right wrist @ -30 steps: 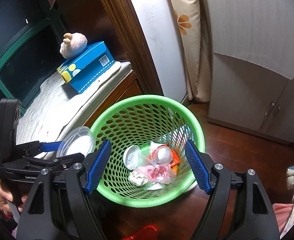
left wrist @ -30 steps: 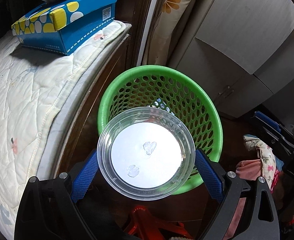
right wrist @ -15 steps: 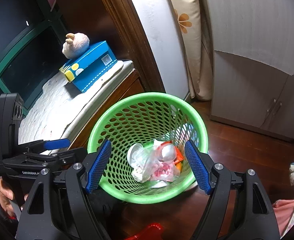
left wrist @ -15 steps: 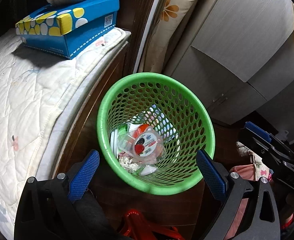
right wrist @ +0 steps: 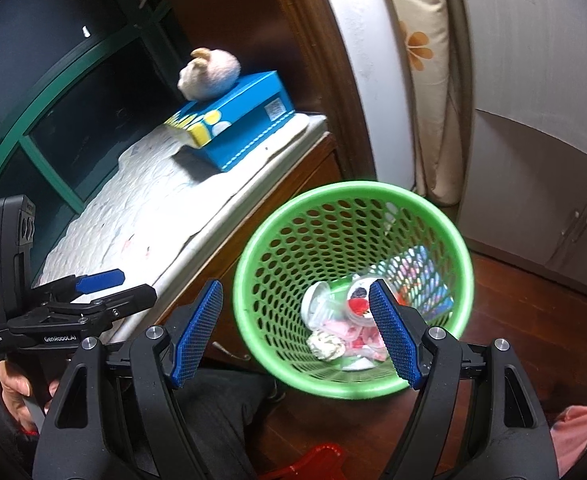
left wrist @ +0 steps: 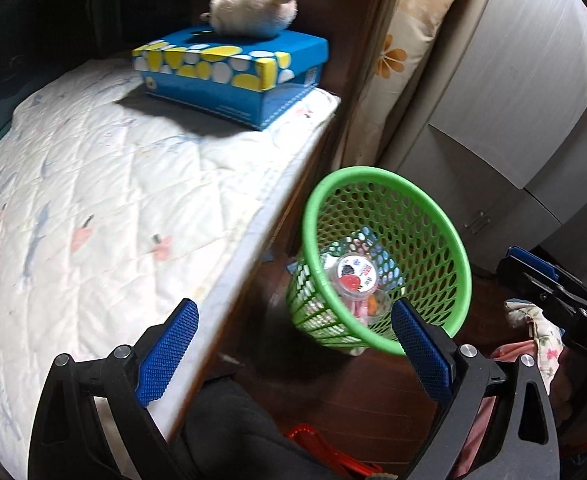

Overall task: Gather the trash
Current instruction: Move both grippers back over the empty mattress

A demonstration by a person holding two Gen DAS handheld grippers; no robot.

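Observation:
A green perforated basket (left wrist: 421,200) stands on the floor beside the bed; it also shows in the right wrist view (right wrist: 345,196). Inside lie a clear plastic container with a red label (left wrist: 353,278), a clear lid (right wrist: 313,304), a crumpled paper ball (right wrist: 325,344) and pink wrappers. My left gripper (left wrist: 293,352) is open and empty, over the mattress edge, left of the basket. It also shows in the right wrist view (right wrist: 105,288). My right gripper (right wrist: 295,334) is open and empty above the basket's near rim.
A white quilted mattress (left wrist: 93,208) lies at the left on a wooden frame. A blue tissue box (left wrist: 233,76) with a plush toy (left wrist: 253,10) sits at its far end. Grey cabinet doors (right wrist: 533,200) and a floral curtain (right wrist: 425,60) stand behind the basket. Something red (left wrist: 313,436) lies on the floor.
The left gripper opened and let the clear container fall into the basket. It then swung left toward the mattress. The right gripper stayed open over the basket and shifted slightly left.

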